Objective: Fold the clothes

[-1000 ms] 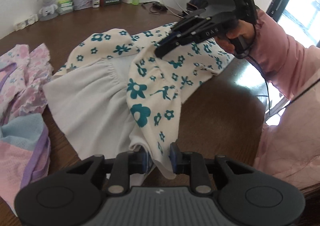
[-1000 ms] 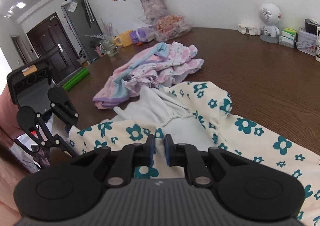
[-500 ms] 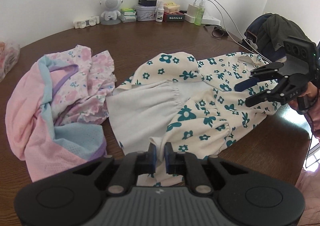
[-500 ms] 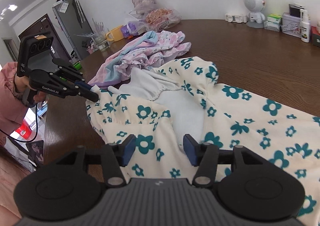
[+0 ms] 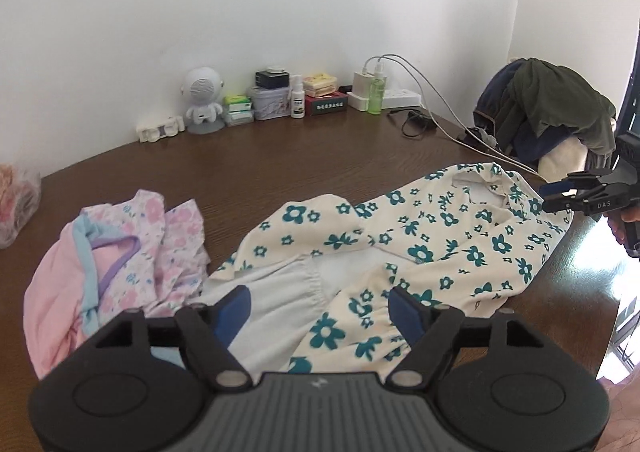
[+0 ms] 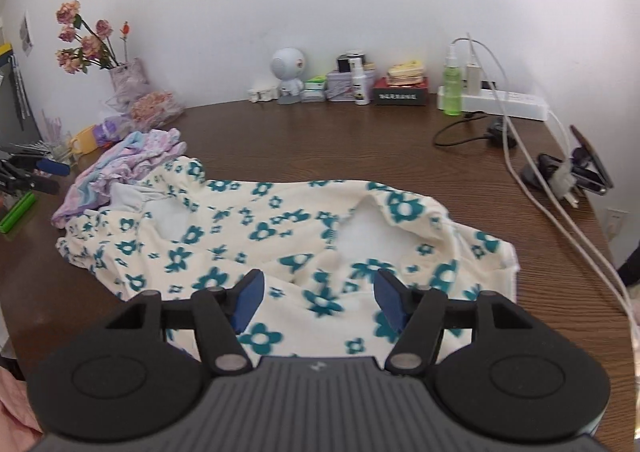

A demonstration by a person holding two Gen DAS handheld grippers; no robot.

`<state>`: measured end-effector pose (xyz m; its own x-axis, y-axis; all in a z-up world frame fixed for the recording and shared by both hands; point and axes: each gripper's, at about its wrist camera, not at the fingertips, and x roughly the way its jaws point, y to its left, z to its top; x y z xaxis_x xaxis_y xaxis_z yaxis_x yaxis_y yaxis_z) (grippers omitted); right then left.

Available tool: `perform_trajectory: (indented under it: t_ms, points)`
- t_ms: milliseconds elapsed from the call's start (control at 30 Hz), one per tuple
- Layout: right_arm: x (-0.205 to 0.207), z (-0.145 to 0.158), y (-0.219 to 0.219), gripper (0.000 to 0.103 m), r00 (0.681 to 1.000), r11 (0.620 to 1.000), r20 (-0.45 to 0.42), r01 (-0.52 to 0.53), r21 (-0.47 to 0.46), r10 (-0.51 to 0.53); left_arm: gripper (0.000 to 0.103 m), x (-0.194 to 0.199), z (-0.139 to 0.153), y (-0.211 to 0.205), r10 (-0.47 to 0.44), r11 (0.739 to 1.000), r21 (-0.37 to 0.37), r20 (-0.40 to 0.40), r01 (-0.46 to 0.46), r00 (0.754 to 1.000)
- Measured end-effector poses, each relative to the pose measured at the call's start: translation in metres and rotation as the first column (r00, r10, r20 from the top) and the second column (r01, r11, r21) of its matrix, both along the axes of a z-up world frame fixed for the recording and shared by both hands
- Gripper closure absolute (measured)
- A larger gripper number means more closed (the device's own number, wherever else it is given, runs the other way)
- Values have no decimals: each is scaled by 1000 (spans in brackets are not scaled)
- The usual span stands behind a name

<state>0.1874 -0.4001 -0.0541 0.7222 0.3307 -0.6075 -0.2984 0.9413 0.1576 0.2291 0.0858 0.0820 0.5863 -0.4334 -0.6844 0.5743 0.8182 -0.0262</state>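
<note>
Currently both sets of jaws have just been opening; left gripper (image 5: 320,308) and right gripper (image 6: 318,298) stand apart over the floral garment (image 6: 280,236), pinching nothing. It lies rumpled on the table (image 6: 320,140). I'd regrip outer edges, pull flat, then fold. Legible: "DAS" on the right gripper's finger.

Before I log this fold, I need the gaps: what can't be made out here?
- Floral garment: near hem hidden behind left hand-held gripper, left wrist view.
- Same garment: print motion-blurred near right hand-held gripper, right wrist view.
- Box labels: too small.
</note>
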Motion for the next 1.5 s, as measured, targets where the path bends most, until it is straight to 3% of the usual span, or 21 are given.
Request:
perform_trajectory:
  t_ms: [133, 233, 333, 467, 533, 733, 767, 800, 833, 900, 967, 1200, 1333, 1500]
  points:
    - [2, -9, -21, 41, 999, 995, -34, -43, -89, 41, 29, 22, -23, -54, -143, 986, 78, -22, 144, 990]
    - [16, -13, -24, 41, 993, 984, -59, -111, -138, 103, 29, 37, -43, -85, -242, 956, 165, -31, 243, 970]
    - [35, -17, -30, 42, 974, 971, -126, -205, -123, 190, 36, 51, -56, -103, -310, 923, 213, -82, 321, 947]
    - [54, -26, -36, 57, 931, 944, -229, -313, -105, 283, 46, 65, -69, -117, -400, 864, 259, -170, 432, 901]
    - [58, -26, -37, 62, 912, 931, -255, -354, -94, 321, 46, 71, -71, -120, -429, 835, 284, -200, 472, 881]
    - [66, -20, -30, 73, 867, 886, -308, -445, -129, 391, 47, 86, -77, -129, -475, 780, 305, -279, 546, 834]
    - [67, -20, -29, 75, 863, 881, -314, -453, -135, 396, 53, 87, -78, -130, -484, 772, 301, -293, 560, 824]
    - [68, -19, -28, 77, 862, 878, -314, -458, -143, 398, 72, 87, -77, -130, -494, 769, 284, -304, 572, 815]
    - [68, -18, -27, 82, 860, 874, -315, -462, -150, 401, 84, 86, -75, -131, -502, 766, 269, -317, 584, 805]
    - [68, -15, -25, 90, 861, 868, -311, -467, -169, 403, 93, 73, -71, -132, -503, 760, 314, -272, 569, 821]
    - [64, -11, -24, 96, 865, 863, -294, -469, -187, 407, 96, 56, -63, -128, -503, 769, 327, -221, 549, 836]
    - [28, 13, -29, 97, 894, 858, -195, -444, -257, 404, 98, -9, -37, -116, -478, 809, 353, -68, 469, 876]
    - [11, 11, -24, 97, 911, 848, -160, -411, -333, 379, 98, -30, -41, -121, -464, 809, 383, -48, 446, 884]
    - [2, 8, -25, 95, 919, 859, -137, -394, -328, 370, 98, -38, -54, -128, -457, 801, 413, -46, 433, 888]
